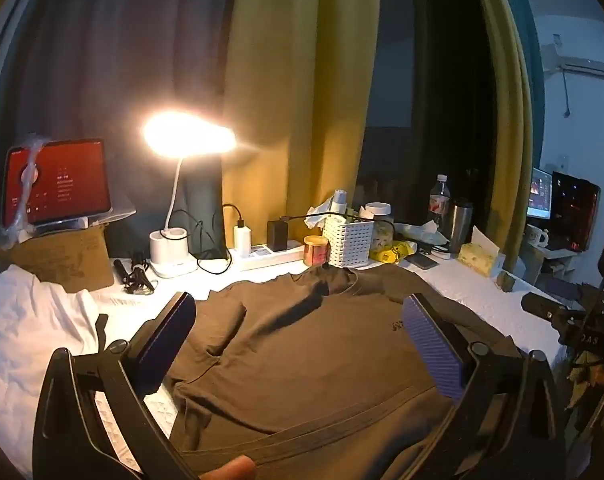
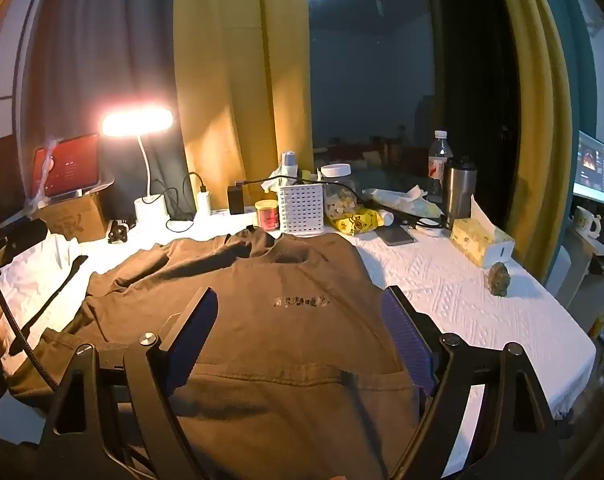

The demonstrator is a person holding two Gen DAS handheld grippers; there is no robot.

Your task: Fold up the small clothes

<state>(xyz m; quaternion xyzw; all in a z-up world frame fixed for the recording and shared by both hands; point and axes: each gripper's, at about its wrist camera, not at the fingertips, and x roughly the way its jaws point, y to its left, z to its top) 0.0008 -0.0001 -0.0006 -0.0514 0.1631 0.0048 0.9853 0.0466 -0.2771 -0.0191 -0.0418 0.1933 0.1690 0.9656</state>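
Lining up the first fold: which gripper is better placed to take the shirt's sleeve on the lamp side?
Probably left. The left gripper, open, hangs over the brown T-shirt near that spread sleeve. The right gripper, also open, sits over the chest print, farther from it.

Along the back of my table (image 2: 481, 304), under its white cover: a lit desk lamp (image 2: 136, 123), a tablet (image 2: 68, 168) on a cardboard box (image 2: 76, 216), a white basket (image 2: 302, 210), a steel tumbler (image 2: 458, 188), a water bottle (image 2: 437, 160), a tissue box (image 2: 479, 242). Yellow curtains (image 2: 238, 80) hang behind.
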